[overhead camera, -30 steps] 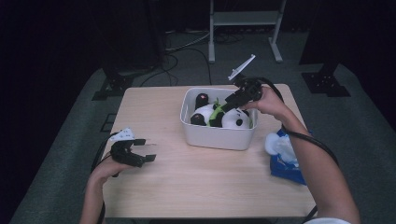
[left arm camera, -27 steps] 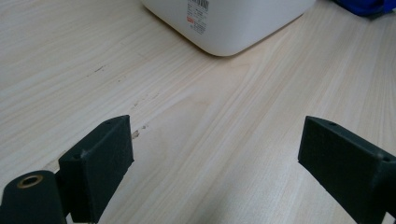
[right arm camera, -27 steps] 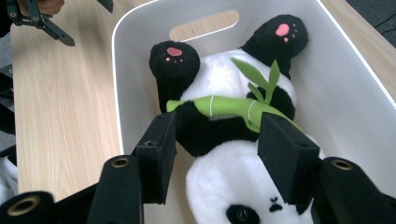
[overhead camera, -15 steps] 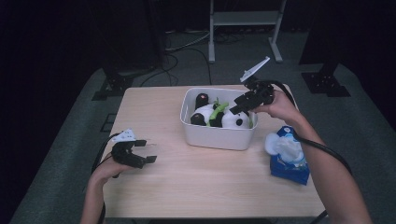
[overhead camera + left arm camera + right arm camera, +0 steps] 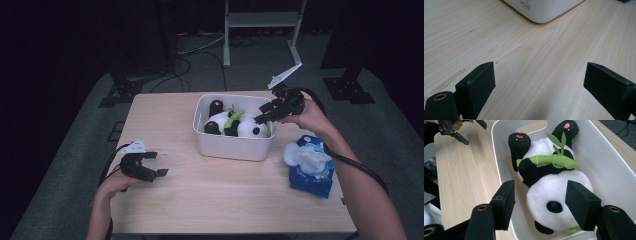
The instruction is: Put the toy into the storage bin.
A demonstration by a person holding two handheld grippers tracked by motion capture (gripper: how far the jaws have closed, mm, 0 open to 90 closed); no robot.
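A plush panda (image 5: 235, 123) (image 5: 549, 185) holding a green bamboo stalk (image 5: 549, 160) lies on its back in a white bin (image 5: 235, 145) (image 5: 611, 165) at the table's middle. My right gripper (image 5: 267, 113) (image 5: 544, 205) hovers open above the bin's right end, over the panda's head, with nothing between its jaws. My left gripper (image 5: 152, 165) (image 5: 539, 87) rests open low over the bare wood near the table's front left, the bin's corner (image 5: 541, 10) ahead of it.
A blue pack of wipes (image 5: 310, 167) with white tissue on top lies on the table right of the bin. The wooden table (image 5: 200, 200) stands on grey carpet. A metal rack (image 5: 262, 25) and cables stand behind it.
My right gripper has lifted up and to the right, out of the bin, leaving the panda inside. The left gripper has stayed where it was.
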